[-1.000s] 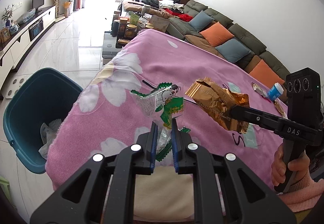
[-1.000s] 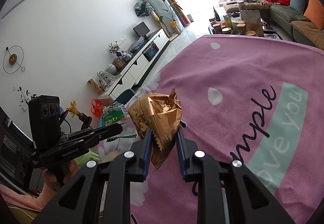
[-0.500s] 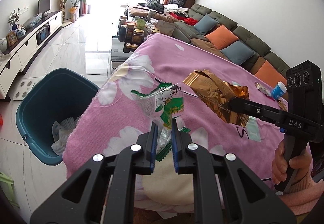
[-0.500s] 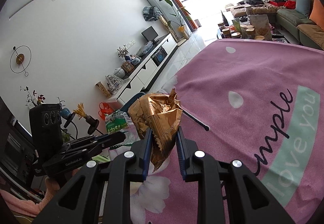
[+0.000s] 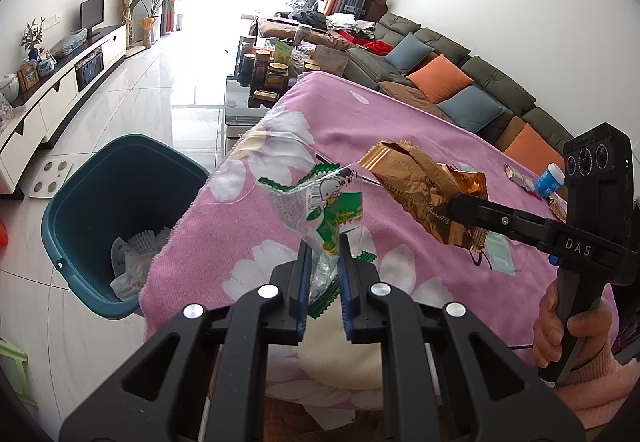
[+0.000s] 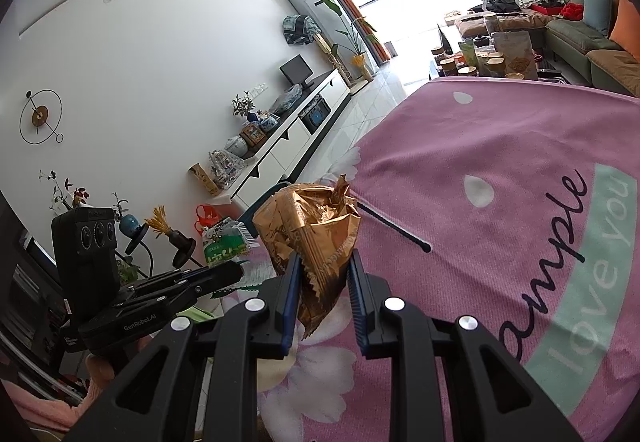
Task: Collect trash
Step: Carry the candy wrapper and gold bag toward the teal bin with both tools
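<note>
My left gripper [image 5: 323, 248] is shut on a clear and green snack wrapper [image 5: 320, 202] and holds it above the near left corner of the pink blanket [image 5: 400, 130]. My right gripper [image 6: 323, 262] is shut on a crumpled gold wrapper [image 6: 310, 226], which also shows in the left wrist view [image 5: 424, 186], held above the blanket. A teal trash bin [image 5: 104, 178] with white paper inside stands on the floor left of the table.
A small blue bottle [image 5: 549, 180] and small wrappers [image 5: 518, 176] lie at the blanket's right side. A low table with jars [image 5: 268, 70] stands beyond. A sofa [image 5: 460, 82] runs along the right. A white TV cabinet [image 5: 52, 102] lines the left wall.
Both grippers have moved back and left with their wrappers, toward the table's corner. The bin now shows more fully at my left.
</note>
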Demonstrator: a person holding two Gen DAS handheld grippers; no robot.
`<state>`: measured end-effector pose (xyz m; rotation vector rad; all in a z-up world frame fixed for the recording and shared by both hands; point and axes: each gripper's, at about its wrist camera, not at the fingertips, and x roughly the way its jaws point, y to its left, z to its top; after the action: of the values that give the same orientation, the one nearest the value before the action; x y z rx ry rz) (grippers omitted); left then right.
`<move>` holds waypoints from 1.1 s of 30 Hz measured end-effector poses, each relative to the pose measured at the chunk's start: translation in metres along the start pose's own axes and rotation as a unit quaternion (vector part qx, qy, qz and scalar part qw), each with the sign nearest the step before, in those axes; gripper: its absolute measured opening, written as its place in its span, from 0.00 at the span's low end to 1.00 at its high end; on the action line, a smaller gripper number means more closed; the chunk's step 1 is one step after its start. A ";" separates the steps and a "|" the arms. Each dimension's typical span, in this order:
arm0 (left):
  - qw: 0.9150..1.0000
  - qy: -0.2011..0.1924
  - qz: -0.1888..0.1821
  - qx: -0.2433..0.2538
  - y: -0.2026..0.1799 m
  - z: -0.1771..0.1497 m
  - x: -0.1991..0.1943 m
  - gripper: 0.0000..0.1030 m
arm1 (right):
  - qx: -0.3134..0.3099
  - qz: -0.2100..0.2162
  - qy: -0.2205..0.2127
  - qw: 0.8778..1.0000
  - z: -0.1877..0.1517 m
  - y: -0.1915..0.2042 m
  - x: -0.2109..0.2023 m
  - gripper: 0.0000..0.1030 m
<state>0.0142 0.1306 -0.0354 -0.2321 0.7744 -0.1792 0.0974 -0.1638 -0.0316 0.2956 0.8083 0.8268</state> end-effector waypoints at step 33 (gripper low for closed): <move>0.999 -0.015 0.030 -0.030 0.039 0.001 -0.017 0.13 | -0.027 0.011 0.021 0.999 0.005 0.026 0.031 0.22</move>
<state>0.0060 0.1727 -0.0338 -0.2673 0.7563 -0.0956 0.1000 -0.1227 -0.0307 0.2408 0.8224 0.8764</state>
